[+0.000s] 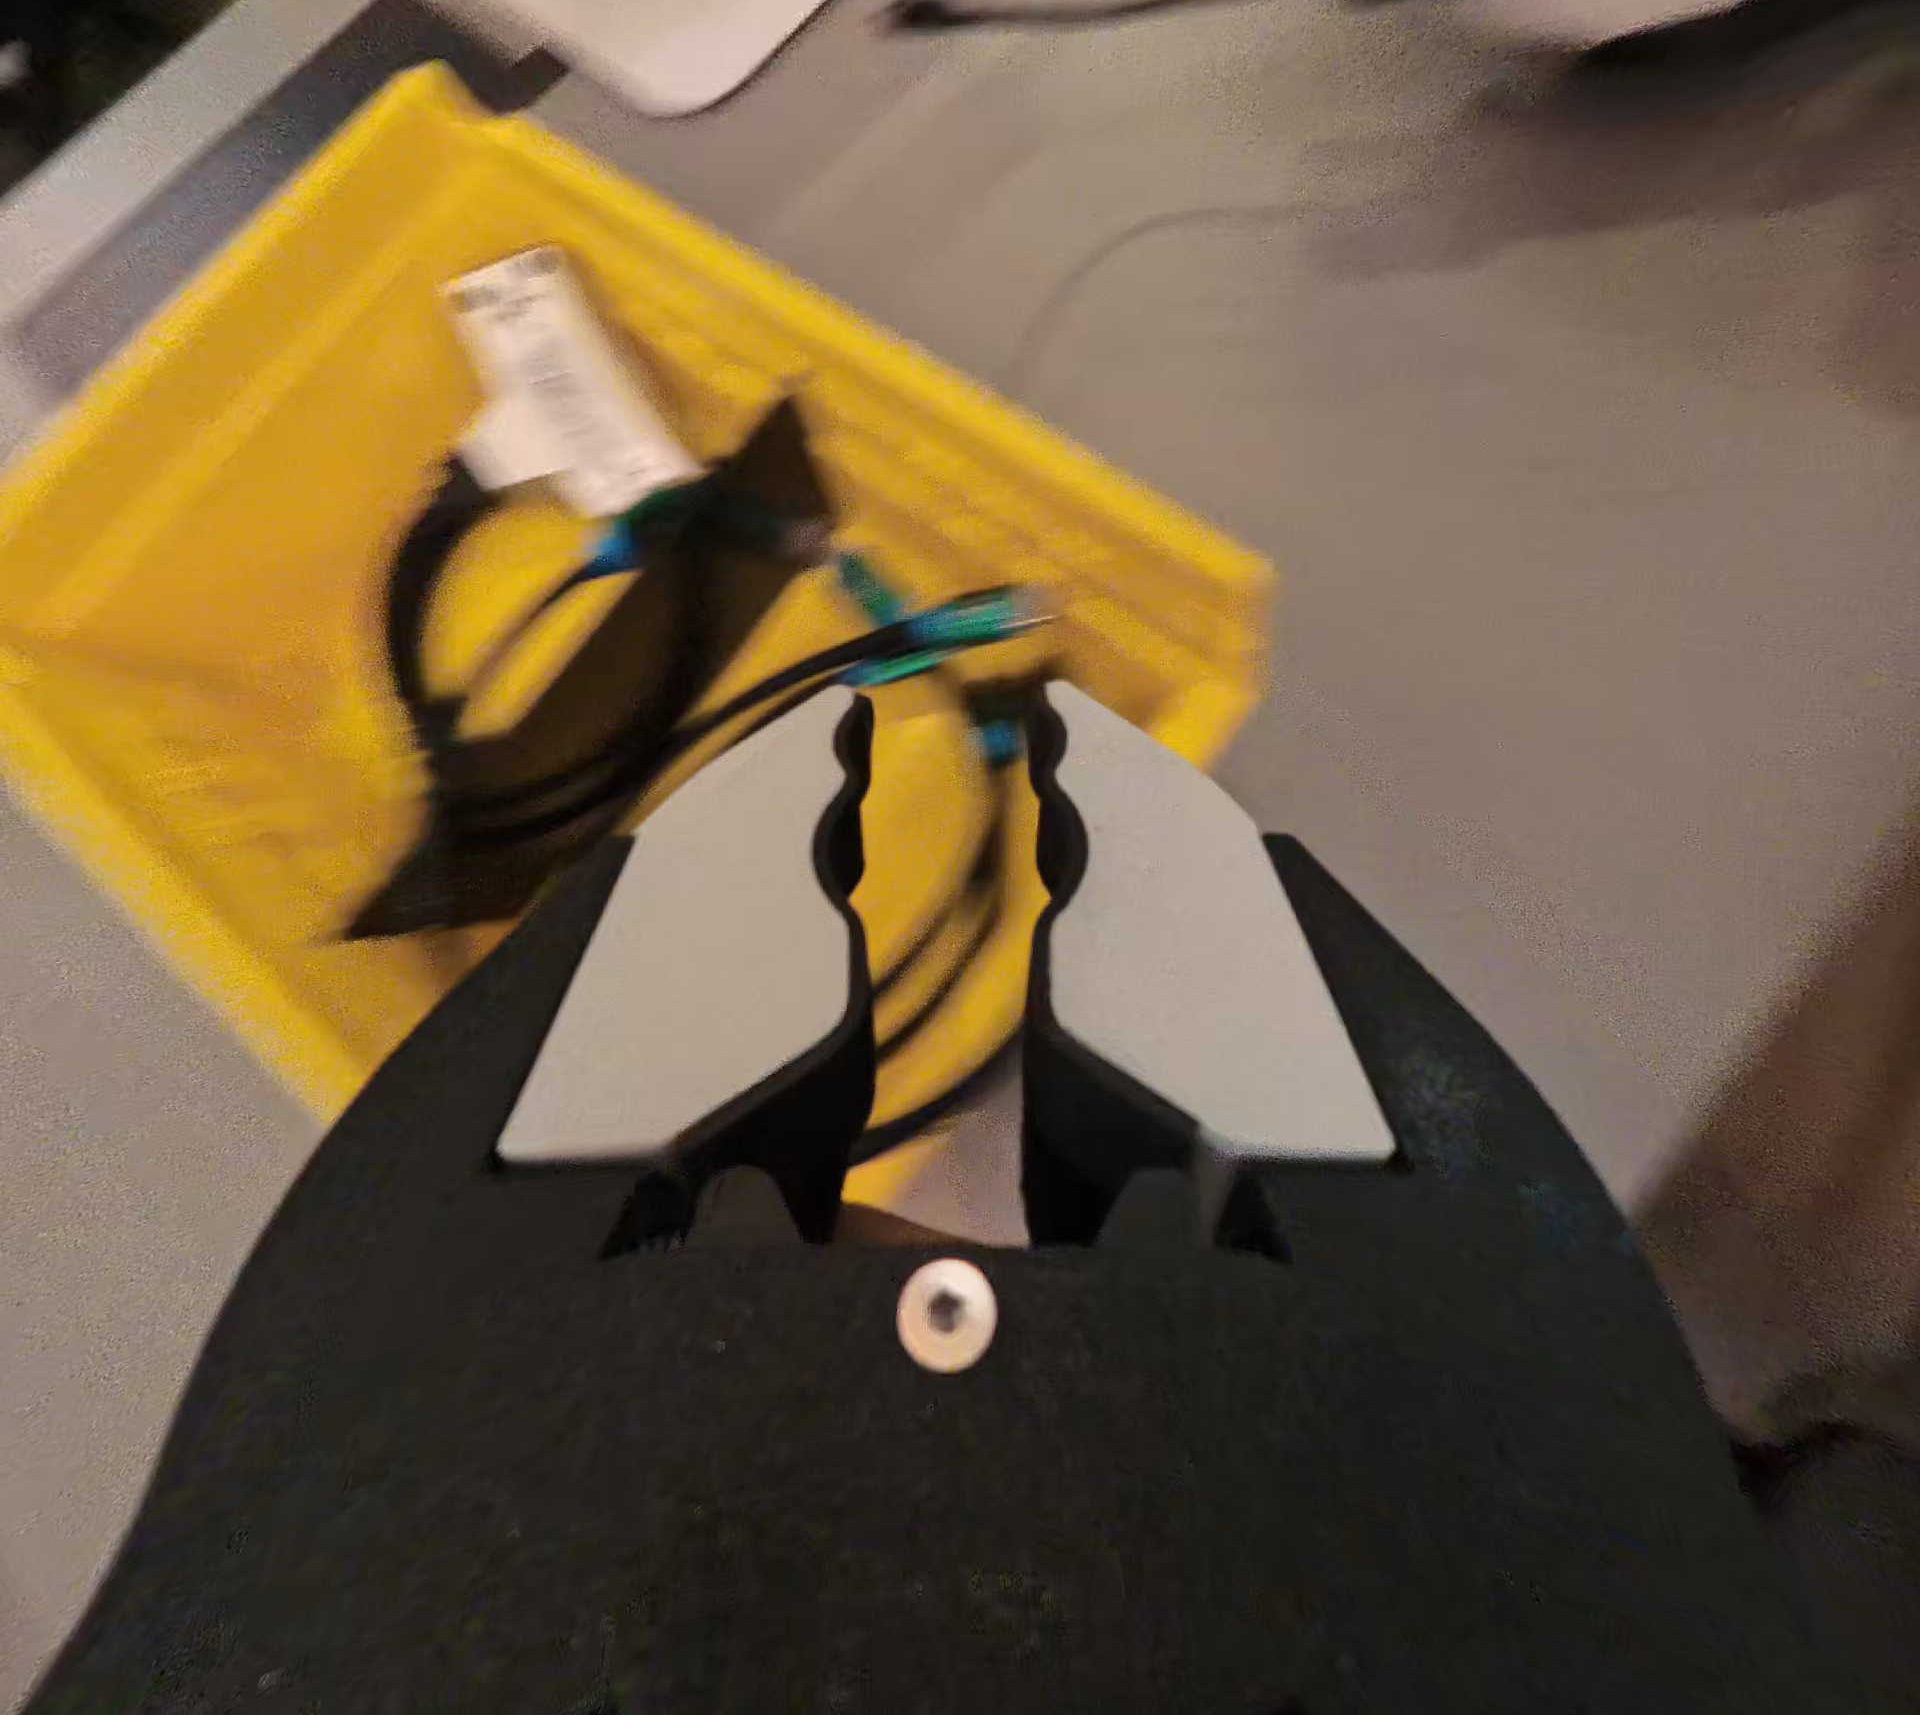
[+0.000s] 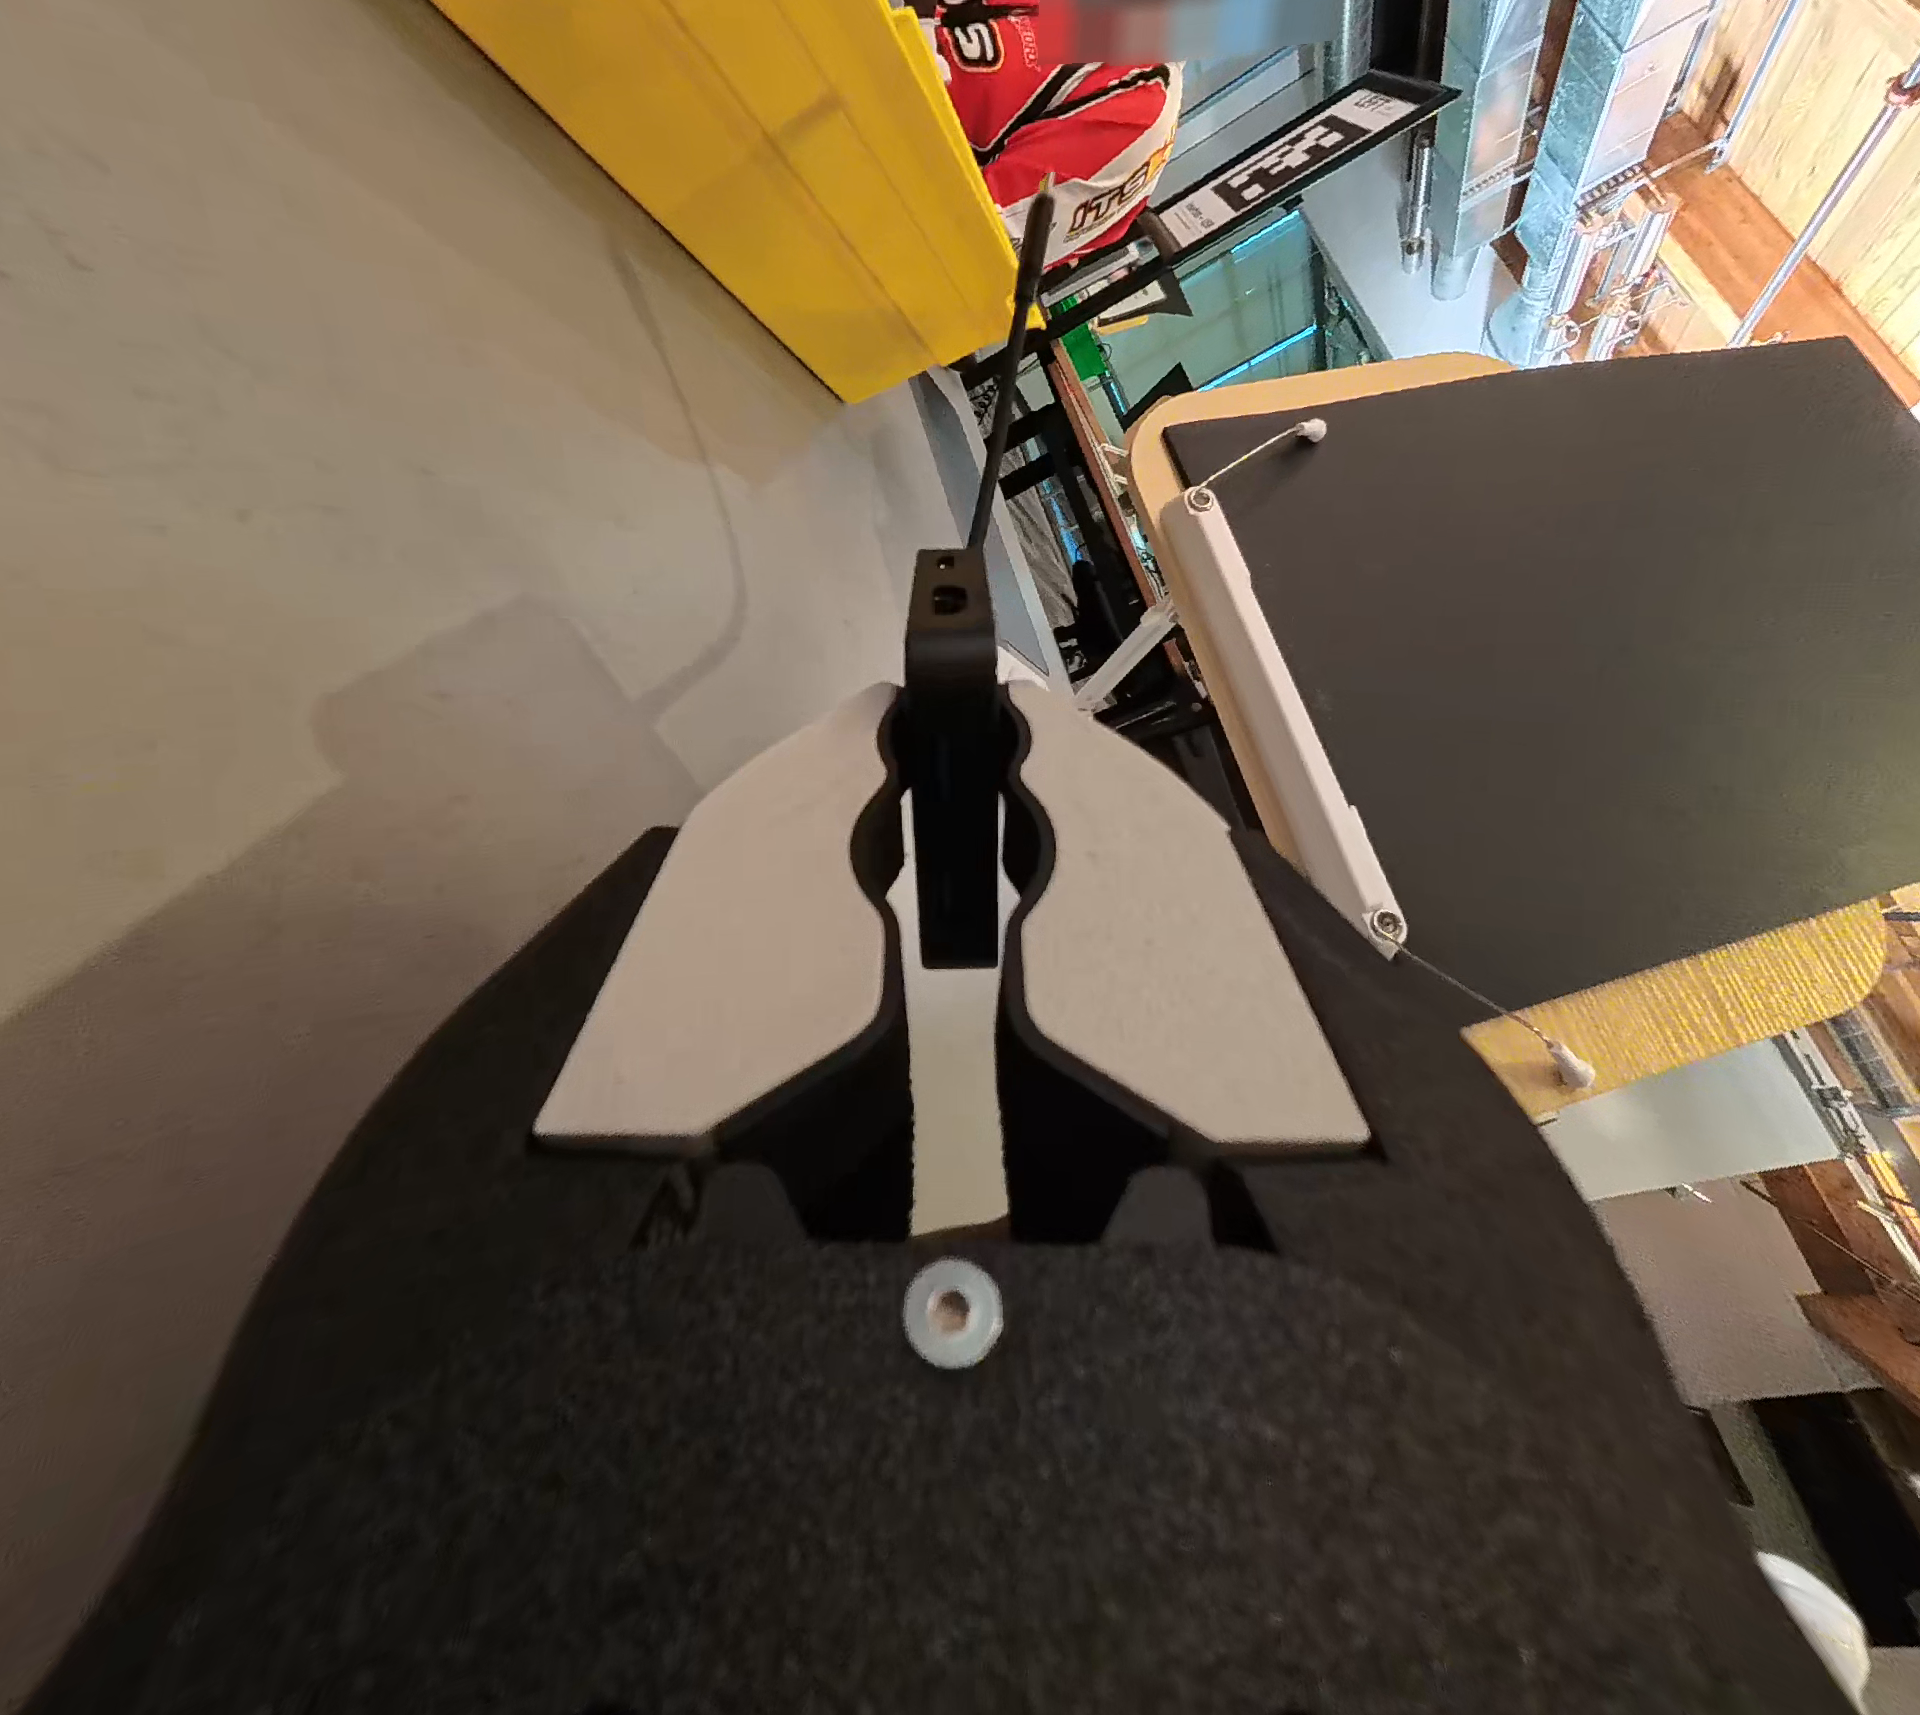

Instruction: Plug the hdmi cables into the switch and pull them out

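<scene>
While right gripper [image 2: 951,730] is clamping the switch [image 2: 948,709] lengthwise, left gripper [image 1: 948,709] is hovering part-open, cable plugs [image 1: 935,626] lying just beyond fingertips.

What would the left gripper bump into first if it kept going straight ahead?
Probably the blue-green cable plugs just beyond the left gripper, above the coiled black cables in the yellow bin. The picture is blurred, so depth is uncertain; the open jaws hold nothing.

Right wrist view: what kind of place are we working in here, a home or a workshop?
Probably a workshop or lab, not a home: exposed metal ducting on a plywood ceiling, printed marker boards, and a yellow parts bin on the grey table.
</scene>
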The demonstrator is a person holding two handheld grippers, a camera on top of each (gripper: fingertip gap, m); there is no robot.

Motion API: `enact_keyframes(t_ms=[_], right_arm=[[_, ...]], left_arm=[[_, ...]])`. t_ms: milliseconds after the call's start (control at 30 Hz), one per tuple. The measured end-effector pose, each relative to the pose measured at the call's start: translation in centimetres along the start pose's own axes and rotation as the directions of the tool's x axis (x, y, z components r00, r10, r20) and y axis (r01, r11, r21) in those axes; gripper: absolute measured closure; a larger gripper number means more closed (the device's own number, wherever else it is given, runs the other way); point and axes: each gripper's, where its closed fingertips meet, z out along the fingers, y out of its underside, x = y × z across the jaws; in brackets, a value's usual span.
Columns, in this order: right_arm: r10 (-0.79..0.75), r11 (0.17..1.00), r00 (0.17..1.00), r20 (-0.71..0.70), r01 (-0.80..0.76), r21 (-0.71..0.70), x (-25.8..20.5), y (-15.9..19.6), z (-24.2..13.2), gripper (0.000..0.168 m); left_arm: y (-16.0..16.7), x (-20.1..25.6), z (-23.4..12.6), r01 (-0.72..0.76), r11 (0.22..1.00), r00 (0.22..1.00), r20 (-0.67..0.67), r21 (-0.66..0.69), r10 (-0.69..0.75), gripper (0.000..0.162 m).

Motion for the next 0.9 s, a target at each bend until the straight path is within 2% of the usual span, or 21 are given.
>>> enact_keyframes(t_ms=[67, 167, 267, 333, 367, 400, 467, 700, 900], right_arm=[[0.009, 1.000, 1.000, 0.000, -0.009, -0.003, 0.1, 0.1, 0.0, 0.155], [0.021, 1.000, 1.000, 0.003, -0.020, -0.010, 0.1, 0.3, -0.1, 0.155], [0.024, 1.000, 1.000, 0.011, -0.024, -0.014, 0.0, 0.3, 0.0, 0.155], [0.022, 1.000, 1.000, 0.019, -0.022, -0.016, -0.1, 0.4, 0.0, 0.155], [0.021, 1.000, 1.000, 0.020, -0.021, -0.016, -0.2, 0.3, 0.0, 0.155], [0.021, 1.000, 1.000, 0.023, -0.021, -0.014, -0.2, 0.3, 0.0, 0.155], [0.027, 1.000, 0.999, 0.024, -0.026, -0.012, -0.2, 0.3, -0.1, 0.155], [0.049, 0.999, 0.998, 0.026, -0.048, -0.011, 0.0, 0.3, -0.1, 0.155], [0.040, 0.999, 0.999, 0.021, -0.039, -0.017, 0.0, 0.4, -0.2, 0.155]], left_arm=[[1.3, -7.0, 0.4, -0.059, 0.980, 0.985, 0.150, -0.190, 0.089, 0.133], [3.9, -12.7, 2.0, -0.097, 0.901, 0.957, 0.211, -0.423, 0.202, 0.128], [6.0, -14.5, 4.2, -0.152, 0.829, 0.935, 0.193, -0.539, 0.297, 0.124], [7.5, -14.8, 5.0, -0.184, 0.780, 0.923, 0.166, -0.599, 0.346, 0.134], [7.4, -14.8, 5.0, -0.205, 0.770, 0.914, 0.163, -0.605, 0.372, 0.137], [7.4, -14.4, 4.8, -0.211, 0.762, 0.917, 0.146, -0.612, 0.371, 0.150], [6.9, -14.2, 3.9, -0.194, 0.771, 0.921, 0.158, -0.606, 0.356, 0.154], [1.7, -15.5, -2.7, -0.175, 0.828, 0.896, 0.263, -0.533, 0.359, 0.155], [-1.7, -14.5, -6.9, -0.291, 0.767, 0.848, 0.217, -0.572, 0.483, 0.156]])
